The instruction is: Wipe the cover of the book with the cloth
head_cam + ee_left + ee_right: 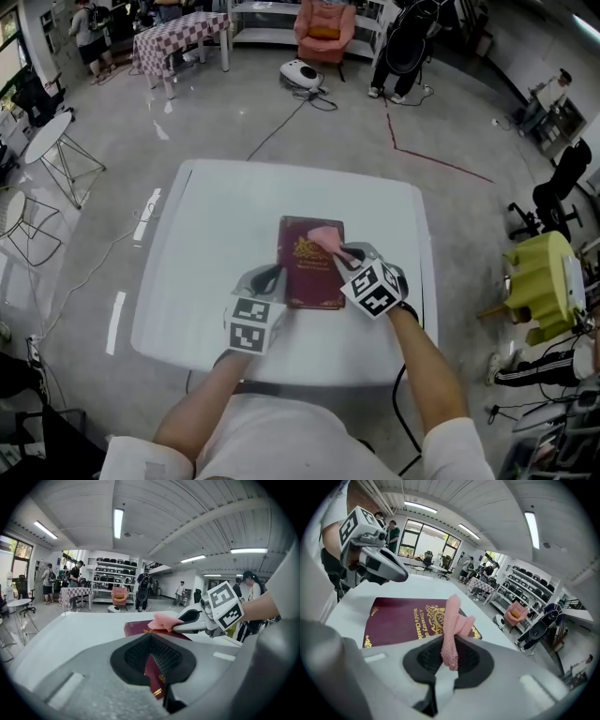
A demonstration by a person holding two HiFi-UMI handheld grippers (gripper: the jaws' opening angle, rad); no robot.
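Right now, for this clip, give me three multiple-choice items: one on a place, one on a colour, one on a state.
1. The cloth lies: A on top of the book; B under the book; C clear of the book.
2. The book's cover is: A green; B maroon; C blue.
3. The right gripper is: A open; B shut on the cloth; C shut on the book.
Key: A, the head view shows the pink cloth on the cover; B, dark red with gold print; B, the cloth is pinched between its jaws.

The maroon hardcover book [401,620] bears gold lettering: "A Treasury of" and "World's Classic", the rest hidden. Nothing else is legible.
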